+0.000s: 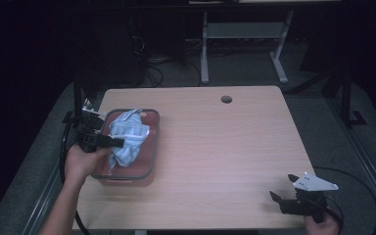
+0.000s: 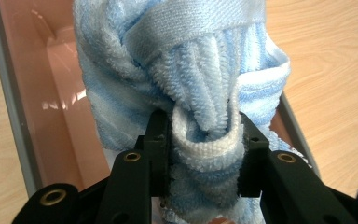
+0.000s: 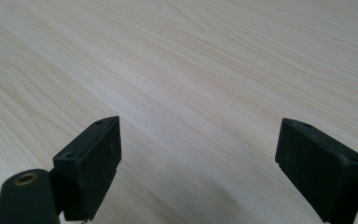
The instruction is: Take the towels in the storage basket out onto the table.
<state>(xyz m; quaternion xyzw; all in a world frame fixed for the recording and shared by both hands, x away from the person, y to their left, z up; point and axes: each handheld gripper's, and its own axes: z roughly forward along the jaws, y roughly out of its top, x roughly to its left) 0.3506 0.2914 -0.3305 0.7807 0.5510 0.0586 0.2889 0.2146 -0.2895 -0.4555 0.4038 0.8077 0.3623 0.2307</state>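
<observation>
A light blue and white striped towel (image 1: 127, 136) hangs bunched over a pink, grey-rimmed rectangular tub (image 1: 152, 147) at the table's left. My left gripper (image 1: 120, 142) is shut on a thick fold of that towel (image 2: 205, 93), its black pads pressing the cloth from both sides, with the tub (image 2: 32, 93) below and behind it. At the near right corner of the table my right gripper (image 1: 283, 188) stands open, low over the bare wood. Nothing lies between its jaws, which are spread wide (image 3: 198, 154).
The wooden table (image 1: 225, 142) has a round cable hole (image 1: 226, 99) near its far edge. Cables trail off the left side beside the tub. Beyond the table are a dark floor and the metal legs of another desk (image 1: 204, 54).
</observation>
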